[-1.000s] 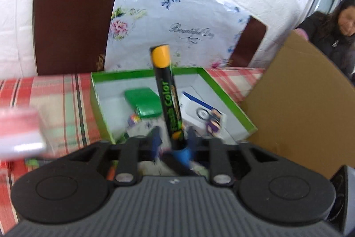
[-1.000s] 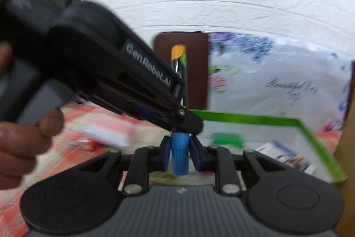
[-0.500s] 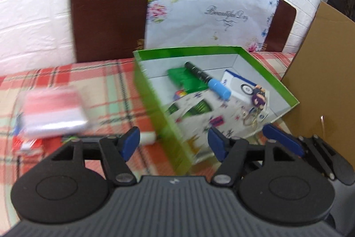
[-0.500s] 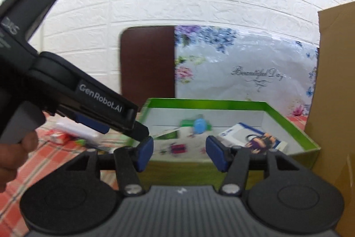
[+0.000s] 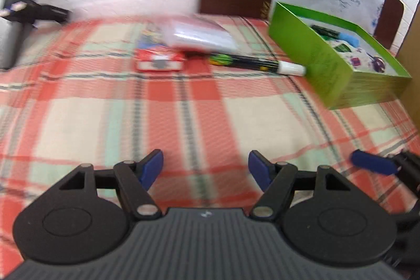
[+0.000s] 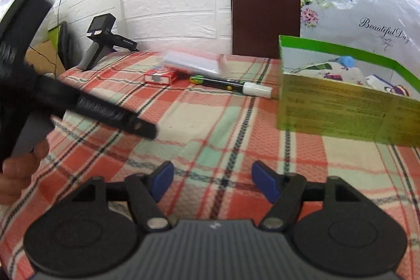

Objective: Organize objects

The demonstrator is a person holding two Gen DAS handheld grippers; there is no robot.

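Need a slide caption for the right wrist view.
Open right gripper over plaid tablecloth; white-capped marker lies beside green box.

The left tongs (image 5: 205, 169), jaws just opened and empty, hang over the plaid-clothed counter (image 5: 183, 106). A white-capped black marker (image 5: 257, 64) lies at one o'clock, touching the green cardboard box (image 5: 309, 54).

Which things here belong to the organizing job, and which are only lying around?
Job: green box; white-capped marker; red pack; clear packet; left gripper and right gripper, both open and empty.

Lying about: spare gripper; chair; floral bag.
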